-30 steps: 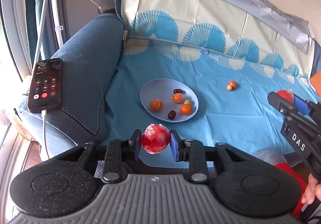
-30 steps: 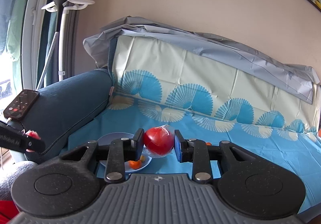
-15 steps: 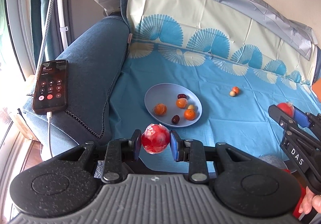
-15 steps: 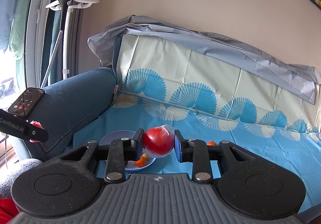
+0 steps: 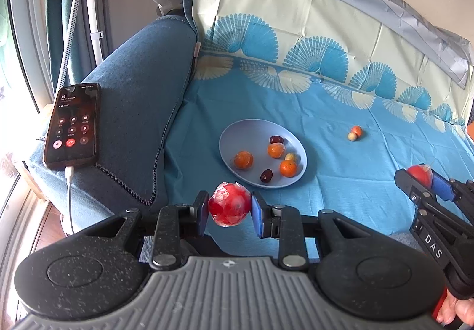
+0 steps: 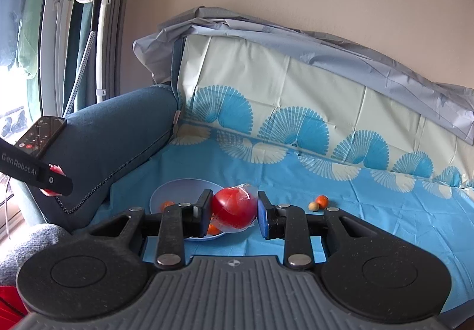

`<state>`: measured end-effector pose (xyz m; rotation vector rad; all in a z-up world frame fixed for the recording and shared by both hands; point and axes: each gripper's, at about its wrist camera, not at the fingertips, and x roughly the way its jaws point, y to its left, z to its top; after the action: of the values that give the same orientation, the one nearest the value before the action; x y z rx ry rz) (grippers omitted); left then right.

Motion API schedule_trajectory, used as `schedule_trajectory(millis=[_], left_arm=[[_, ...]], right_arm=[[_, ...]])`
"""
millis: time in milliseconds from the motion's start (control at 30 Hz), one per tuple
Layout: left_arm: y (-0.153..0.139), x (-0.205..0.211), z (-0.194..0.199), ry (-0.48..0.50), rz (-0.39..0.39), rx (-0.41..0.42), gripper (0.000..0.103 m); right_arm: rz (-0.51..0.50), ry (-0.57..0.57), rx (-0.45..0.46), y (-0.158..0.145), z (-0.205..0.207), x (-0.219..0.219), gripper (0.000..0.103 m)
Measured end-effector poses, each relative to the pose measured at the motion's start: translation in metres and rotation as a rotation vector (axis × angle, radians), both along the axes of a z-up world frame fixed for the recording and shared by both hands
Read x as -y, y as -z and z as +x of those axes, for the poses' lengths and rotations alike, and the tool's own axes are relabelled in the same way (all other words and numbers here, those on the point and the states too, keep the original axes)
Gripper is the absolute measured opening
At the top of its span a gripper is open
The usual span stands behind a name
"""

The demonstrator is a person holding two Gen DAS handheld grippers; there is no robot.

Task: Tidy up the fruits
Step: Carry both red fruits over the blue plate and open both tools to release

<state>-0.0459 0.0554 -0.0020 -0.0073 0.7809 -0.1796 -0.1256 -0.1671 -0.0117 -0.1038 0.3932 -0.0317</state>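
My left gripper is shut on a red fruit in clear wrap, held above the near edge of the blue-covered sofa seat. Beyond it lies a pale blue plate with oranges and dark dates. My right gripper is shut on a second wrapped red fruit; it also shows at the right of the left wrist view as the right gripper. The plate sits just behind that fruit. A small orange and a pale round fruit lie loose on the cloth.
A dark blue armrest borders the seat on the left, with a phone on a charging cable resting on it. The backrest rises behind under a grey cover. A garment steamer stand is by the window.
The left wrist view has shifted: plate and phone sit further right and lower in frame than a second ago. Both grippers still hold their red fruits.
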Motion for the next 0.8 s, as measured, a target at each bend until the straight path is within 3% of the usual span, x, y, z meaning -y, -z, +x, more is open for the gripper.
schedule_trajectory(millis=[467, 600, 800], left_arm=[[-0.001, 0.027, 0.108, 0.027, -0.011, 0.023, 0.033], [0.016, 0.044, 0.148, 0.048, 0.005, 0.012, 0.033], [0.065, 0.063, 0.201, 0.105, 0.023, -0.070, 0.033]], right_arm=[[0.040, 0.032, -0.006, 0.010, 0.085, 0.018, 0.032], [0.040, 0.003, -0.054, 0.029, 0.120, 0.016, 0.032], [0.065, -0.062, -0.150, 0.071, 0.172, 0.004, 0.032]])
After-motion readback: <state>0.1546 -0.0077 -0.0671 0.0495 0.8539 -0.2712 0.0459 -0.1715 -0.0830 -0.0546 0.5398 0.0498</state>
